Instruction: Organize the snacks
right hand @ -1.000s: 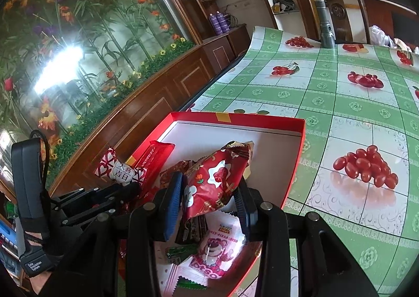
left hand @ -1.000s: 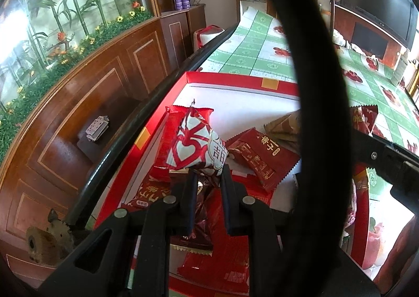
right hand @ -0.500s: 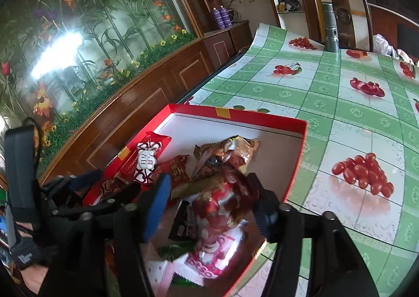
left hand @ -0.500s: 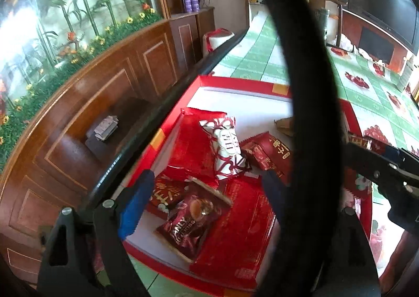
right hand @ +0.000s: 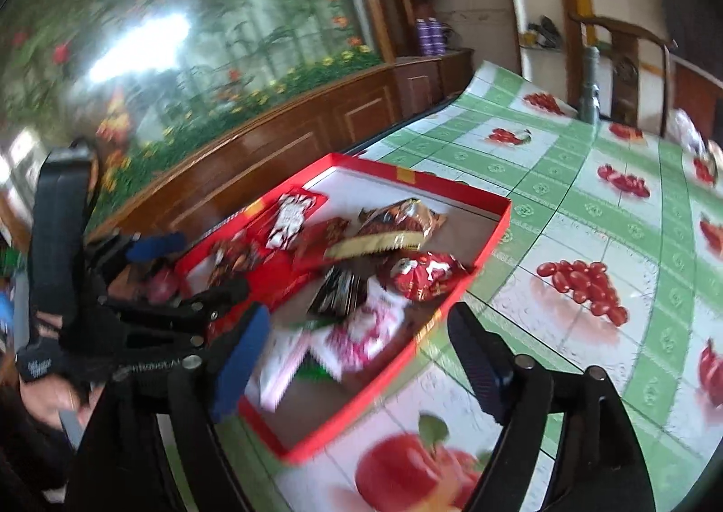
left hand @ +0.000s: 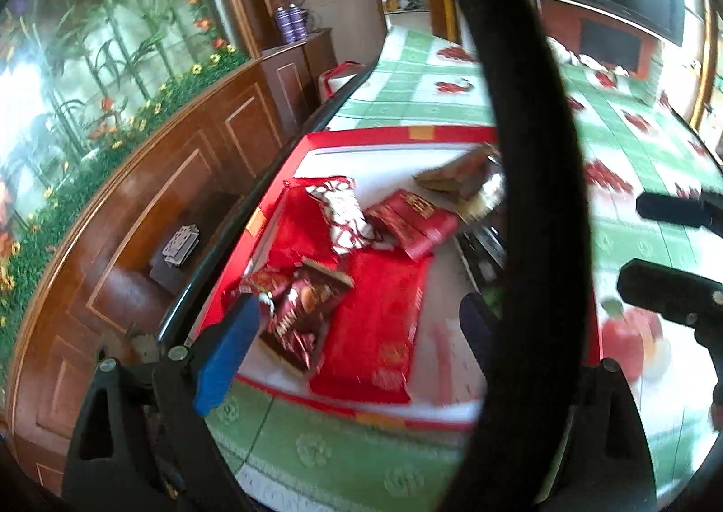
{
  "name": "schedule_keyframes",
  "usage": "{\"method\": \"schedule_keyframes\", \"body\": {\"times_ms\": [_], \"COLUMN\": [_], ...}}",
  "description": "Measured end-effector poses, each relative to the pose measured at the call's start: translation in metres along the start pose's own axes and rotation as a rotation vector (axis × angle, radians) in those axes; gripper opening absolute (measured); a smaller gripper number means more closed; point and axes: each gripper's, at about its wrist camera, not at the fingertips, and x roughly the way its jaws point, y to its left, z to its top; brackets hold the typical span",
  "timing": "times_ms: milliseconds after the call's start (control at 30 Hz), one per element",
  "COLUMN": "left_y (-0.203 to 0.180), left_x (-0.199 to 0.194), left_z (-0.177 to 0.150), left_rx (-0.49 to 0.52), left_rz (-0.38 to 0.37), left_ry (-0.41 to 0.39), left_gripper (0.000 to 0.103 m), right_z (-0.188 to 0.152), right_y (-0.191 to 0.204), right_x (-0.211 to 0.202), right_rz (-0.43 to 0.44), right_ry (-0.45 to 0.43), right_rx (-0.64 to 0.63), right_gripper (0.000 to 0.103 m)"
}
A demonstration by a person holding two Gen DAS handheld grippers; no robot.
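A red box with a white floor (left hand: 316, 150) (right hand: 492, 232) holds several snack packets. A red-and-white packet (left hand: 345, 213) (right hand: 289, 218), a dark red chocolate packet (left hand: 302, 313), flat red packets (left hand: 379, 322) and a brown-gold packet (left hand: 461, 173) (right hand: 397, 223) lie in it. A red bag with white shapes (right hand: 424, 277) lies near the box's right wall. My left gripper (left hand: 357, 331) is open and empty above the box's near edge. My right gripper (right hand: 357, 340) is open and empty over the box's near corner.
The box sits on a table with a green-and-white fruit-print cloth (right hand: 587, 195). A wooden sideboard with a flower mural (left hand: 135, 150) runs along the left. A thick black cable (left hand: 533, 195) crosses the left wrist view. A grey bottle (right hand: 589, 87) stands far back.
Both grippers opened and let go of their packets, which now lie in the box. Both grippers have drawn back from the box toward its near edge.
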Motion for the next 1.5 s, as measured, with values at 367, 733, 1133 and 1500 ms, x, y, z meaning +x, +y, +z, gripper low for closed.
{"method": "schedule_keyframes", "body": {"times_ms": [367, 733, 1133, 1500], "left_y": [-0.011, -0.038, -0.035, -0.026], "left_x": [-0.04, -0.056, -0.067, -0.068], "left_z": [-0.025, -0.041, -0.041, -0.041], "left_rx": [0.029, 0.102, 0.089, 0.052], "left_rz": [-0.012, -0.05, -0.052, -0.027], "left_ry": [-0.028, -0.008, -0.026, -0.039], "left_gripper": [0.094, 0.094, 0.094, 0.096], "right_z": [-0.02, -0.028, -0.026, -0.022], "right_y": [0.006, 0.017, 0.024, 0.035], "right_x": [-0.028, -0.025, -0.023, -0.019], "right_rz": [0.024, -0.022, 0.019, 0.035], "right_ry": [0.014, 0.03, 0.029, 0.031], "right_rx": [-0.16, -0.281, -0.36, -0.42], "right_gripper": [0.086, 0.086, 0.086, 0.087]}}
